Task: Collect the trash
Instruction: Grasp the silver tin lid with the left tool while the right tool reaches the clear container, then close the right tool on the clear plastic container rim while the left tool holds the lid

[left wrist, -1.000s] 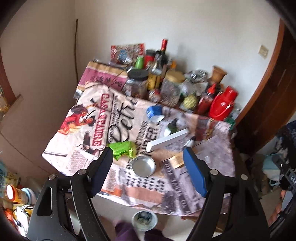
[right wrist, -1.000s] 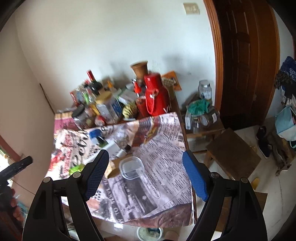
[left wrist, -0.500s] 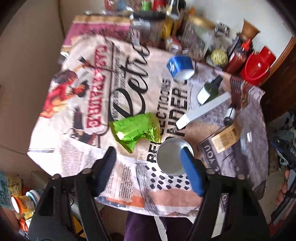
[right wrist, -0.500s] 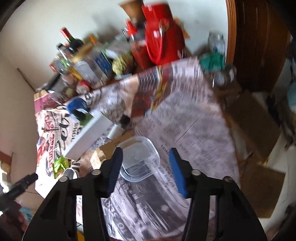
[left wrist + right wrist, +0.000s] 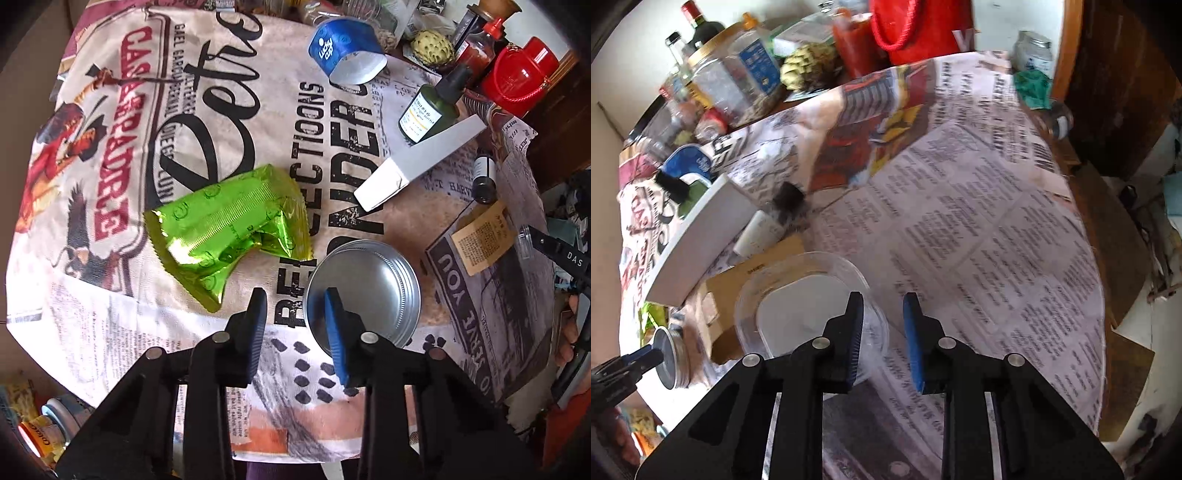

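Jaws closing astride tin (image 5: 364, 291) rim left, astride plastic tub (image 5: 809, 306) rim right.

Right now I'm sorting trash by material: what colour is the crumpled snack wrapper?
Shiny lime green snack wrapper, clearest in the left wrist view.

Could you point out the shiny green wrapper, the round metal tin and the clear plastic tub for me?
Green wrapper (image 5: 225, 236), left wrist view, on its crinkled middle.
Metal tin (image 5: 373, 291), left wrist view, on its flat inside.
Plastic tub (image 5: 809, 295), right wrist view, on its white bottom.
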`<state>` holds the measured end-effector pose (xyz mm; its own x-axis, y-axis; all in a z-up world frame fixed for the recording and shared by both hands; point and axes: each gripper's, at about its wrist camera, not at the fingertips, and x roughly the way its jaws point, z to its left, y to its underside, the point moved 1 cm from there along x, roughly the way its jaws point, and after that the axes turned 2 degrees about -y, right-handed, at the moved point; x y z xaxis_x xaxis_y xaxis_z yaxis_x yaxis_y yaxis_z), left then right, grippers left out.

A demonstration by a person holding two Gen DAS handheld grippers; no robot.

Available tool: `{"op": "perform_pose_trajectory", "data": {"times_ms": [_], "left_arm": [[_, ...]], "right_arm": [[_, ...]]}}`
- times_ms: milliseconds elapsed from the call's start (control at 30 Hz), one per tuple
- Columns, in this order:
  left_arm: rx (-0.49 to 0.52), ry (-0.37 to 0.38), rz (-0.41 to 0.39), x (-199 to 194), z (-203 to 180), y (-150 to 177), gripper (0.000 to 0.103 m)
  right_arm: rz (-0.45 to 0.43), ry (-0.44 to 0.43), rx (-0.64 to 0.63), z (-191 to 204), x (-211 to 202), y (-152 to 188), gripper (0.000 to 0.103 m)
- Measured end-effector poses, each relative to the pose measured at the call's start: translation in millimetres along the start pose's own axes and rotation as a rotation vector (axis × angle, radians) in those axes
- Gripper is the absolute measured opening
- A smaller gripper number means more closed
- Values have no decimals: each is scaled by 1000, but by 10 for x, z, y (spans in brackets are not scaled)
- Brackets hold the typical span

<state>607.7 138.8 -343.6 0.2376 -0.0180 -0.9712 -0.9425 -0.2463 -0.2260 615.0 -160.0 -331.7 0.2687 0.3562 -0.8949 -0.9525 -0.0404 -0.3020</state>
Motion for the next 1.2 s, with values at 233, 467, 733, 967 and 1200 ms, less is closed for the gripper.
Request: {"op": "perform_pose_trajectory", "data": {"times_ms": [233, 467, 733, 967, 1200], "left_arm": [[17, -5, -7, 44, -61, 16, 18], [11, 16, 2, 88, -143, -80, 2], [9, 20, -38, -141, -247, -136, 2], [13, 27, -132, -568, -440, -211, 2], [14, 36, -218, -968, -545, -166, 1]], "right_arm": [[5, 15, -58, 83, 20, 60, 19], [3, 18, -98, 214, 105, 75, 5], [-10, -5, -31, 131, -69, 93, 3], [-59, 1, -13, 47, -443, 96, 2], [-55, 52, -84, 35, -632, 155, 3]]}}
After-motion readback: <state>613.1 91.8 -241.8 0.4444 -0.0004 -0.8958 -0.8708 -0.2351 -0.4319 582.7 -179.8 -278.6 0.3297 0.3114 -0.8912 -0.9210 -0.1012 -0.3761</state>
